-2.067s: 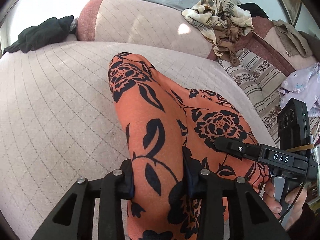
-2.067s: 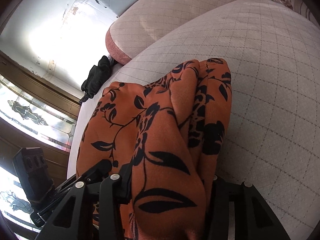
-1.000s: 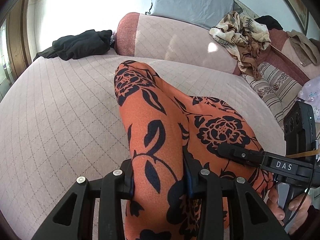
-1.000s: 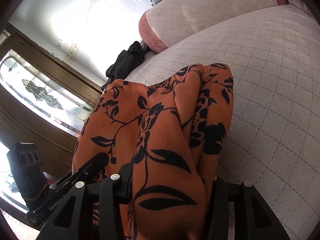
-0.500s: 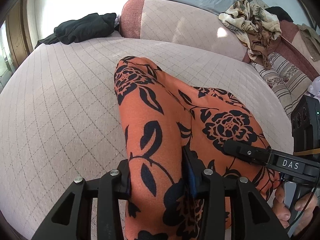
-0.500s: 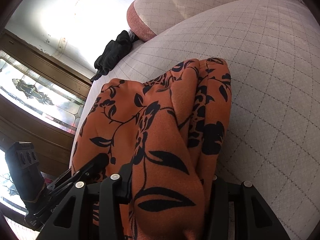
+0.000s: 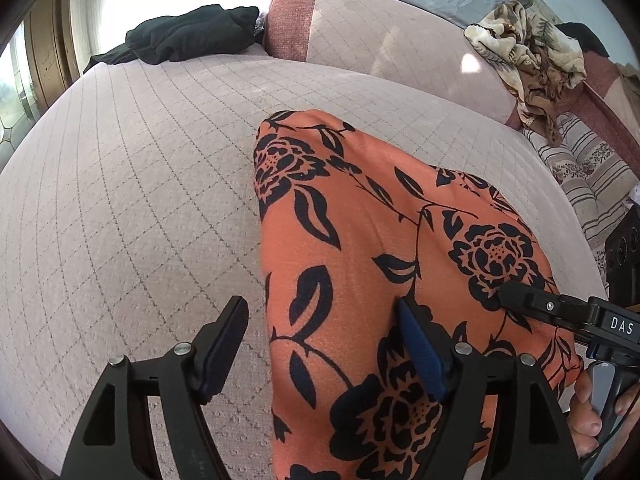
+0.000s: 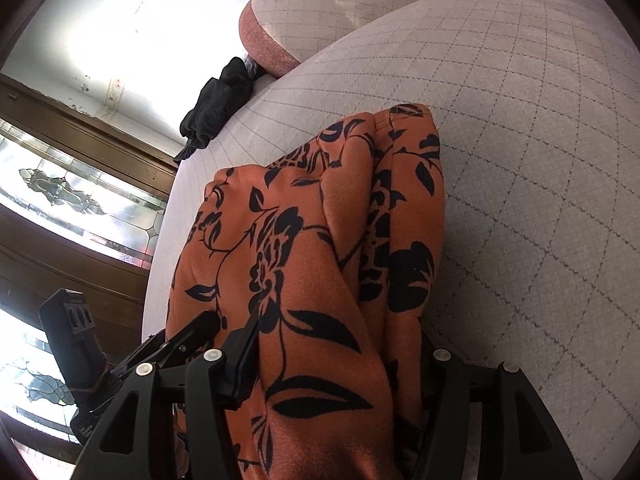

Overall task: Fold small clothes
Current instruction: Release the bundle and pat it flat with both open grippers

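On the quilted cushion (image 7: pixel 140 200) lies the orange floral garment (image 7: pixel 360 260), folded into a long strip. My left gripper (image 7: pixel 320 344) has its fingers spread wide, one clear of the cloth, the other touching it. My right gripper (image 8: pixel 332 364) is clamped on the garment's near end. Black clothes (image 7: pixel 188 34) sit by the armrest.

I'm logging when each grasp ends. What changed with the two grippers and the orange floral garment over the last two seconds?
The left gripper opened: its fingers spread apart and let go of the orange floral garment, whose folded edge now lies on the quilted cushion. The right gripper stayed shut on the garment's other end. The garment's fold and the black clothing did not shift.
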Action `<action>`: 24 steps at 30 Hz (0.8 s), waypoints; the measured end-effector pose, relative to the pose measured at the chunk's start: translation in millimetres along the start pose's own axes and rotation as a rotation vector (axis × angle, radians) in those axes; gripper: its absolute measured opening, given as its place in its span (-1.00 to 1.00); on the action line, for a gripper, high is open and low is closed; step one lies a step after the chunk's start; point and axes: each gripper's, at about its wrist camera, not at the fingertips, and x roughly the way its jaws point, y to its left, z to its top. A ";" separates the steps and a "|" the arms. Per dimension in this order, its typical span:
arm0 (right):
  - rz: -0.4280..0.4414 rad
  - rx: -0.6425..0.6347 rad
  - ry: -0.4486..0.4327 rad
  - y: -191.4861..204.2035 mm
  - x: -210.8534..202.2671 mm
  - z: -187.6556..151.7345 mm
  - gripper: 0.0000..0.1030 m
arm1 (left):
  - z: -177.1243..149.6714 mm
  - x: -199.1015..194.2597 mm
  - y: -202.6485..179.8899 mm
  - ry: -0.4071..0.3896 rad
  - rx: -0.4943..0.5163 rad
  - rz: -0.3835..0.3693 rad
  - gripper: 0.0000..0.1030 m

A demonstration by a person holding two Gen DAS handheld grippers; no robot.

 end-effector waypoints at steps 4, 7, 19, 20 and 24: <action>-0.018 -0.031 -0.023 3.5 -12.2 -1.9 0.16 | -2.2 -2.1 4.2 -0.013 0.004 -0.007 0.51; -0.036 -0.053 -0.056 6.7 -22.9 -1.9 0.16 | -6.2 -0.7 4.5 -0.025 0.019 0.002 0.58; -0.040 -0.043 -0.344 0.5 -84.3 0.5 0.13 | -22.6 -9.2 8.8 -0.062 -0.044 0.066 0.85; -0.024 -0.057 -0.347 4.6 -83.8 0.1 0.04 | -23.3 -17.9 5.5 -0.084 -0.039 0.087 0.85; 0.033 -0.093 -0.319 21.4 -71.9 0.9 -0.32 | -20.2 -57.6 -0.9 -0.195 -0.026 0.115 0.85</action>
